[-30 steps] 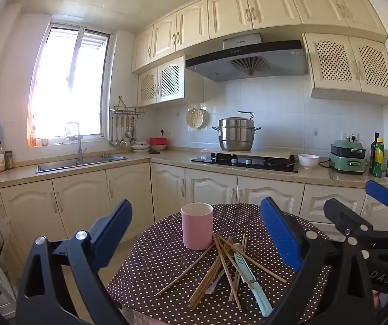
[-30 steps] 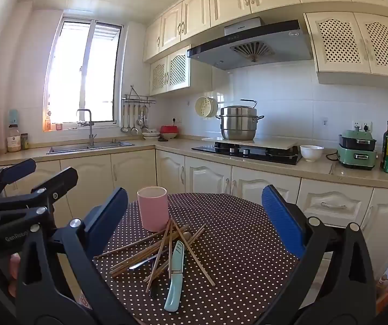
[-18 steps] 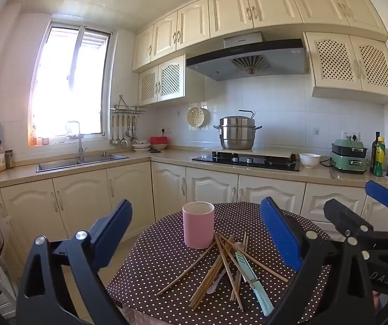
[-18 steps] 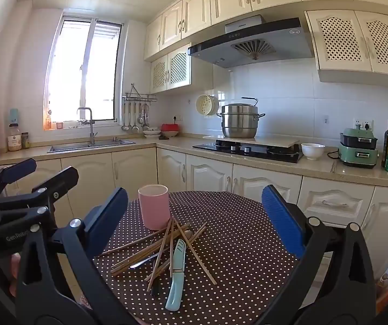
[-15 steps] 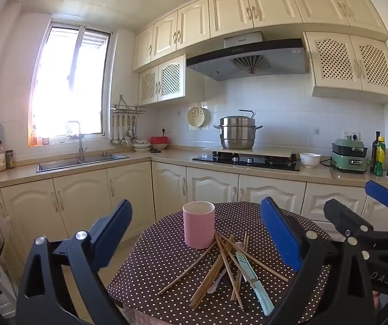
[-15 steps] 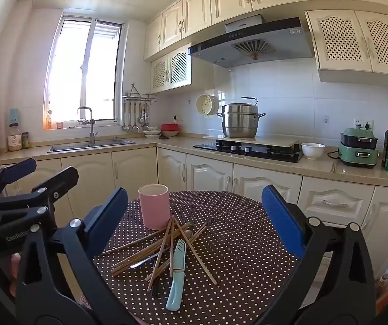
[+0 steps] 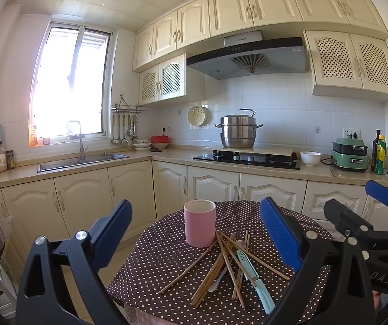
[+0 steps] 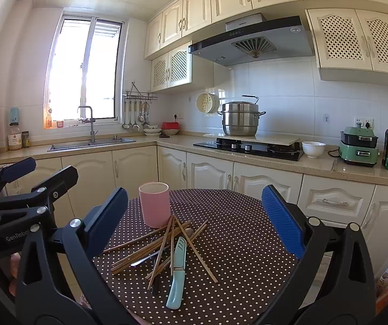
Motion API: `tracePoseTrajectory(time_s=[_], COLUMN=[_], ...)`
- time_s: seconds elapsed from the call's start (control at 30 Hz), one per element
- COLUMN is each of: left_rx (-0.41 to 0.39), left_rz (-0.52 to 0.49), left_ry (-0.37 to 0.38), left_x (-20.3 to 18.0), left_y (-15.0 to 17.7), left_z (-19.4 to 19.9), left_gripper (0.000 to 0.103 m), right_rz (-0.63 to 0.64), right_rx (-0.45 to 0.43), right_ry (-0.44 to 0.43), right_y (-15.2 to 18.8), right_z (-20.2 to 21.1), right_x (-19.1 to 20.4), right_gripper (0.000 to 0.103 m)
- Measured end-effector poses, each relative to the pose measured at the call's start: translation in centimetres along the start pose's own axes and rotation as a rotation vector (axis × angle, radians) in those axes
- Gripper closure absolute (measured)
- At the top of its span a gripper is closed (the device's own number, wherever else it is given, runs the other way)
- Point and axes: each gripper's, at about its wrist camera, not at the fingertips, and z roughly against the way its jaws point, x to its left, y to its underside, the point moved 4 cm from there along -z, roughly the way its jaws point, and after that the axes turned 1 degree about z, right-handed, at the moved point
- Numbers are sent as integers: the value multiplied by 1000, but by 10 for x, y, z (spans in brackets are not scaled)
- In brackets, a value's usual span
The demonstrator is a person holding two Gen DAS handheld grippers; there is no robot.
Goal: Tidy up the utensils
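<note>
Left wrist view: the left gripper (image 7: 196,233) hangs above the near edge of a round table (image 7: 167,246) with a dotted brown cloth, its jaws wide apart and holding nothing. Between them stands a pink cup (image 7: 200,222), upright and apparently empty. Just in front of the cup lies a crossed heap of wooden chopsticks (image 7: 221,265), with a metal spoon (image 7: 222,273) partly buried in it and a pale green knife (image 7: 253,279) lying along its right side. The right gripper (image 7: 356,208) shows at the right edge, also spread open. The letters "DAS" can be read on its black body; any letters before them are out of sight.

Right wrist view: the right gripper (image 8: 194,216) is likewise open and empty, above the same heap (image 8: 161,243). The knife (image 8: 177,270) lies nearest the camera, the cup (image 8: 154,204) behind and left. The left gripper (image 8: 28,181) shows at the left, with "GenRobo" legible on its side before the word runs out of view. The hood over the stove carries a small logo too fine to read.

The risk I see: the chopsticks overlap, so lifting one could drag or flick its neighbours off the table. The cup looks light, and a stick pushed in at a slant could tip it.
</note>
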Motion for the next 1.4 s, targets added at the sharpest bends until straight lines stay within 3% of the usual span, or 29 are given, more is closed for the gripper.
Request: tracePoseTrajectory(time_s=[1.4], left_rx=[18], left_rz=[-2], left_ry=[0], left_x=[3], left_y=[6], left_z=[-1], left_gripper=[9], right_rz=[-4], right_rx=[16], right_ry=[-4], right_y=[5], right_z=[1], right_x=[-3], right_gripper=[6])
